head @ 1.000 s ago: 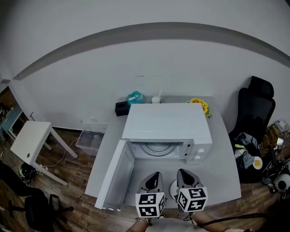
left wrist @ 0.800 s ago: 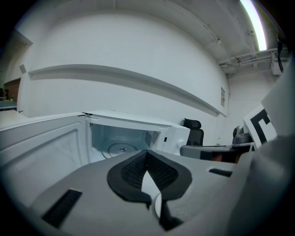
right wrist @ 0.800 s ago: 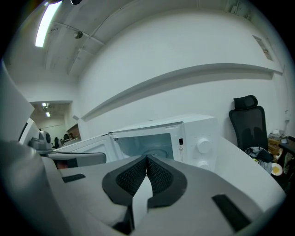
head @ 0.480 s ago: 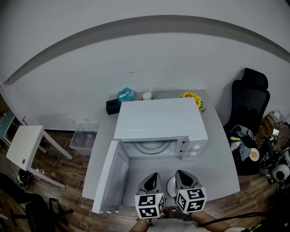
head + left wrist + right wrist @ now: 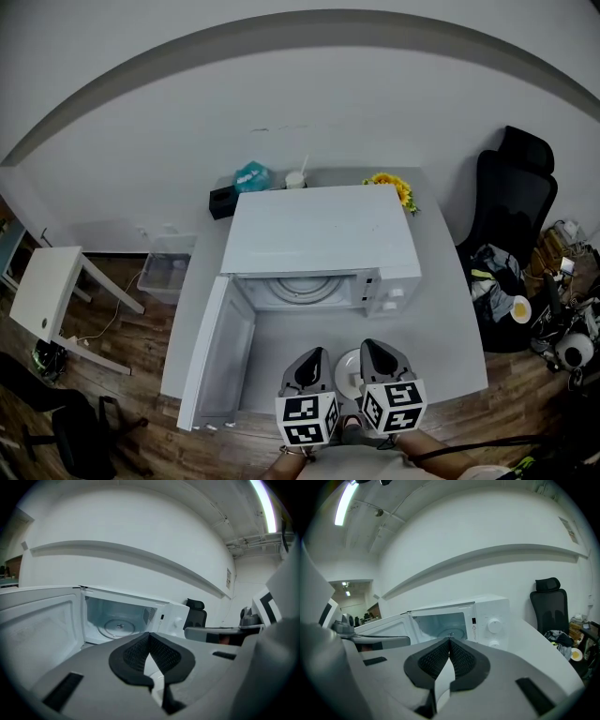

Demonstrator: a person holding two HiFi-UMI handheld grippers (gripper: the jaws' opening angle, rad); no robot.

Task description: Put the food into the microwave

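Between left gripper (image 5: 315,358) and right gripper (image 5: 372,349): white dish (image 5: 348,372) (jaws together).

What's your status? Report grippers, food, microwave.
Left gripper shut, empty; right gripper shut, empty. White dish between them, contents hidden. Microwave door open, turntable bare, nothing blocking.

The head camera looks steeply down from well above, taking in the whole worktop (image 5: 450,356), the microwave (image 5: 319,230) and, at the bottom edge, the left claw (image 5: 313,356) and right claw (image 5: 371,347). The left claw's camera sits low over the worktop, facing forward along its jaws into the microwave's open front from nearby. The right claw's camera does likewise from just beside it. All three views share the microwave and the chair (image 5: 551,606).
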